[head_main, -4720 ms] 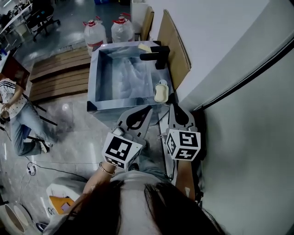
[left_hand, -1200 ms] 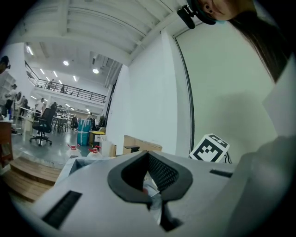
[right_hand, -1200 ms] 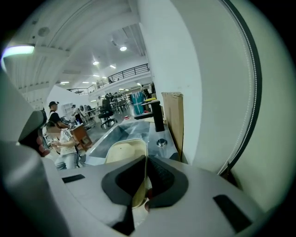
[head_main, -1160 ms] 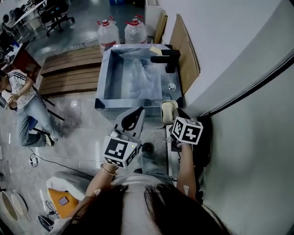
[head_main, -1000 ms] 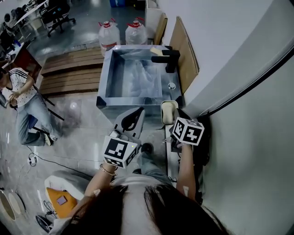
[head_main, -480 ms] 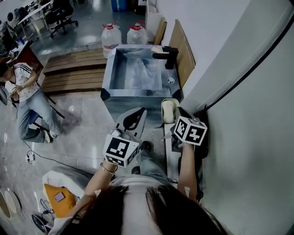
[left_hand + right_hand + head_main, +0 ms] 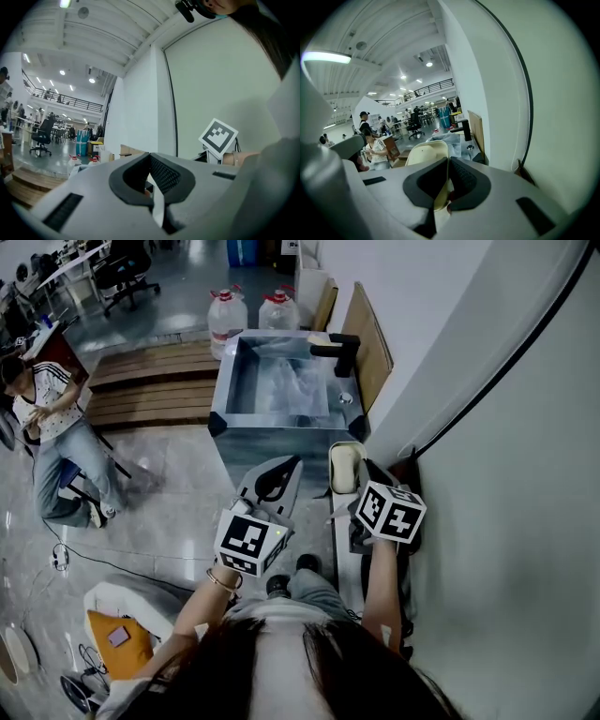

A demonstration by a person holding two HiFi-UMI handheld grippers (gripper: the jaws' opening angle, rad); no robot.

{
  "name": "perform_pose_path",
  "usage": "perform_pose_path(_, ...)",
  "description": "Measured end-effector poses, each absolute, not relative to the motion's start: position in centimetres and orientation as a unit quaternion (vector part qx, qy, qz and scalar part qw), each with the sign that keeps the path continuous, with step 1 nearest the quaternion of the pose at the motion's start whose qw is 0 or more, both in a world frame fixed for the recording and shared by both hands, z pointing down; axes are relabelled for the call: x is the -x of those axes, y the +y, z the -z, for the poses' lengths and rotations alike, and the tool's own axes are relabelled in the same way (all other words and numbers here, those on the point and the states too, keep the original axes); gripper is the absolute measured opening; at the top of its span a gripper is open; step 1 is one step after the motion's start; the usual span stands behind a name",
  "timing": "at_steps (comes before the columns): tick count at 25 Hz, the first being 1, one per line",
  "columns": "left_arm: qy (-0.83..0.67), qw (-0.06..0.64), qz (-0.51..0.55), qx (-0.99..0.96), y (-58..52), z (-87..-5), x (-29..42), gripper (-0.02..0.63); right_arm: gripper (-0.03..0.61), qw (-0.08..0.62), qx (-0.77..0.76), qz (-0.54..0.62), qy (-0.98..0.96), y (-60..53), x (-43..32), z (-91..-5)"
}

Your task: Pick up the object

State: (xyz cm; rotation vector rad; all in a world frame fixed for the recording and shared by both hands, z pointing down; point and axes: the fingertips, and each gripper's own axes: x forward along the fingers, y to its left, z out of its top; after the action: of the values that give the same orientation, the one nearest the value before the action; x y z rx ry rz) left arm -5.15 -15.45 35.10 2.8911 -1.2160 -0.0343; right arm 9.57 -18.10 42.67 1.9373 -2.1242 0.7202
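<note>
Pinched by the right gripper [image 7: 349, 491], the cream oval plastic dish [image 7: 344, 463] has left the steel sink [image 7: 281, 421] rim for mid-frame, so pickup looks done, while the left gripper [image 7: 292, 466] is pressed together, empty.

The lower end of the cream object [image 7: 423, 154] is hidden between the jaws of the right gripper [image 7: 448, 165].

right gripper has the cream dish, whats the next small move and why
Probably lift the cream oval plastic dish a touch higher, jaws clamped. The right gripper is shut on its rim, and in the head view it hangs just short of the steel sink at its front corner, so extra clearance seems wise. The left gripper is shut and empty.
</note>
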Motion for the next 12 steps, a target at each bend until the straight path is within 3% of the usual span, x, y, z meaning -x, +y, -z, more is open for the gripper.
perform_pose_path(12,-0.395,-0.001,0.001,-0.919,-11.7,-35.1,4.2,0.008,0.034,0.065,-0.643,-0.240,-0.724,-13.2,-10.0,-41.3)
